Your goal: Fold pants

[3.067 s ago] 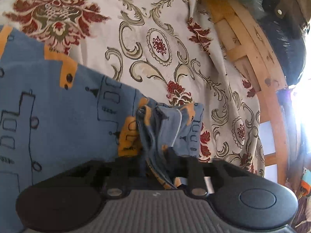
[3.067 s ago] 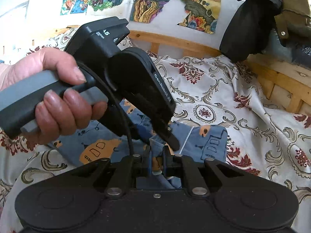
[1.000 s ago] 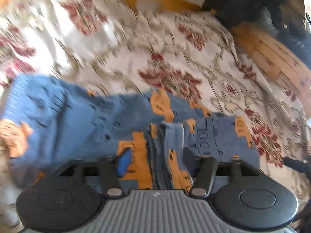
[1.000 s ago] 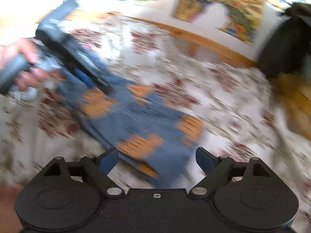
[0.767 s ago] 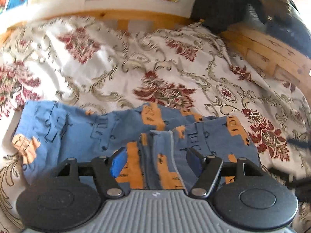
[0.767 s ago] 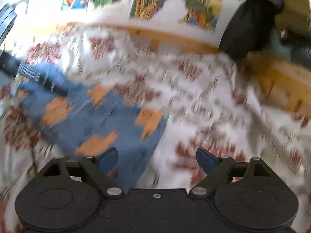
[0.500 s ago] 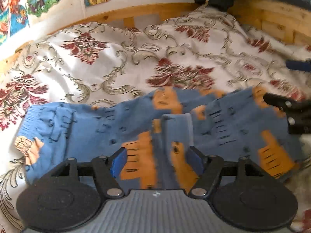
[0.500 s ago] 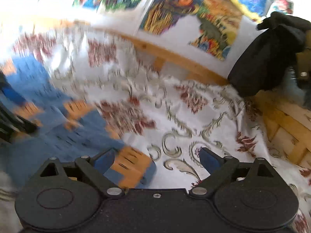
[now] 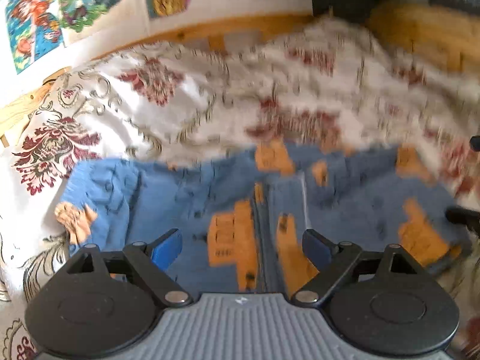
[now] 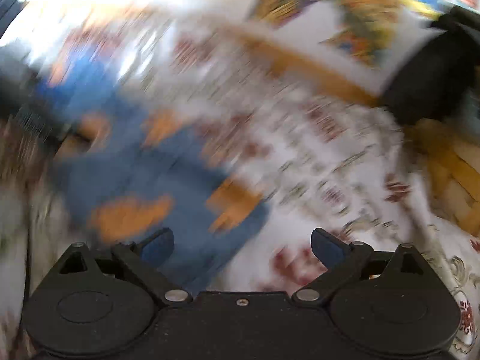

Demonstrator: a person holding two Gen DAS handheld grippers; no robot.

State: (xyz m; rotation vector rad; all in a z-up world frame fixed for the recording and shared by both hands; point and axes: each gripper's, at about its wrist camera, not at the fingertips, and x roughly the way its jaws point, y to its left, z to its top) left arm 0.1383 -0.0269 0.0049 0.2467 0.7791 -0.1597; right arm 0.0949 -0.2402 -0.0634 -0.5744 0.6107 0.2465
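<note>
Blue pants (image 9: 210, 192) with orange block prints lie folded over on the floral bedspread (image 9: 186, 102), the waistband end at the left. My left gripper (image 9: 241, 247) hovers open above their near edge, nothing between its blue pads. In the blurred right wrist view the pants (image 10: 156, 180) fill the left half, and my right gripper (image 10: 241, 244) stands open above their right corner, holding nothing. A dark tip of the right gripper (image 9: 462, 217) shows at the right edge of the left wrist view.
A wooden bed frame (image 9: 228, 30) runs along the back under a white wall with colourful drawings (image 9: 60, 9). Dark clothing (image 10: 435, 78) hangs at the back right corner. Bare bedspread lies right of the pants (image 10: 345, 165).
Both grippers have let go of the pants and opened, then drawn back and up. The pants lie flat on the bed. Both views are swinging, and the right one now faces the pants again.
</note>
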